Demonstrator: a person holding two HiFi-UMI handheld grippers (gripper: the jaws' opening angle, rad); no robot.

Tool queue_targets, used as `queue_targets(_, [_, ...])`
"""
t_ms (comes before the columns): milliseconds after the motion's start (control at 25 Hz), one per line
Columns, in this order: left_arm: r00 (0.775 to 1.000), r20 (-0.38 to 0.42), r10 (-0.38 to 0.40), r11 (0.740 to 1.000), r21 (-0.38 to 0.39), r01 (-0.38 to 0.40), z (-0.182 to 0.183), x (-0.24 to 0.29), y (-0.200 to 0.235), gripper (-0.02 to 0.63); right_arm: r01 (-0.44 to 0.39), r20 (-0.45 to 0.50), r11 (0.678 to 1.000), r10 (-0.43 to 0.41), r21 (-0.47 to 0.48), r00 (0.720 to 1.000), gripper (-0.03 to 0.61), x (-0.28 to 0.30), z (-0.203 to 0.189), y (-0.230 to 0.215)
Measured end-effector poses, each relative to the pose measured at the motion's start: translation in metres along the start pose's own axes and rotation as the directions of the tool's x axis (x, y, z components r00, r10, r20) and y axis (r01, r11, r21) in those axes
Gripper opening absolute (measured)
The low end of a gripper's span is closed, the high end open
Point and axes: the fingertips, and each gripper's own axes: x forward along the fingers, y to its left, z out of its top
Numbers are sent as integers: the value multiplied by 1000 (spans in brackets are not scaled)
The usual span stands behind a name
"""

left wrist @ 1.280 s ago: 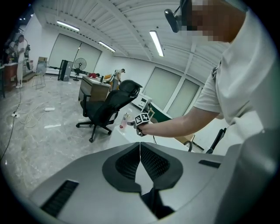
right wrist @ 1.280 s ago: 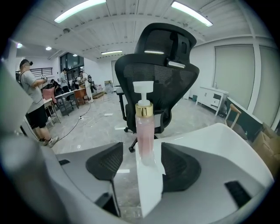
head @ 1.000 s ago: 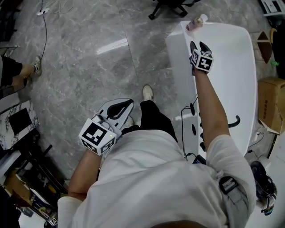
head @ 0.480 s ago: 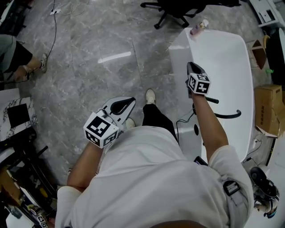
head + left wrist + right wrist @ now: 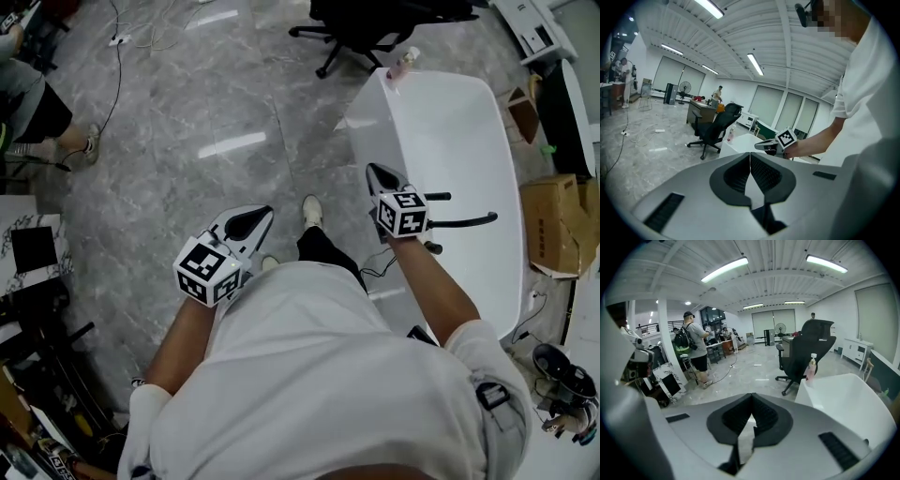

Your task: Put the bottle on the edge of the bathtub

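A pink bottle with a white pump (image 5: 405, 62) stands upright on the far rim of the white bathtub (image 5: 469, 122). In the right gripper view the bottle (image 5: 812, 365) stands well ahead at the tub's (image 5: 848, 404) far end. My right gripper (image 5: 376, 172) hovers over the tub's near left rim, far from the bottle, shut with nothing between its jaws. My left gripper (image 5: 262, 215) hangs over the floor beside the person's leg, shut and empty. The left gripper view shows its closed tips (image 5: 750, 157), the right gripper (image 5: 774, 145) and the bottle (image 5: 731, 135) beyond.
A black office chair (image 5: 375, 19) stands just past the tub's far end. Cardboard boxes (image 5: 553, 220) sit right of the tub. A black curved fitting (image 5: 464, 222) lies inside the tub. Another person's legs (image 5: 42, 117) and cables (image 5: 117, 66) are on the grey floor at far left.
The right gripper drew back from the bottle's end of the tub toward the person and its jaws closed empty. The bottle stays on the rim. The left gripper barely moved.
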Motion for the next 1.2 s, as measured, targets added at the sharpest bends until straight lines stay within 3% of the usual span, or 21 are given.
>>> queue_targets(520, [999,37,11,1000,-4,-10,-27,-58,-17,18,-109,79,992,113,-60,990,9,-84,4,112])
queue_targets(1200, [998,53,44,999,-3,-44,-40,-87,-17,18,-147,70,979,157,-138,985,8,-91,9,148])
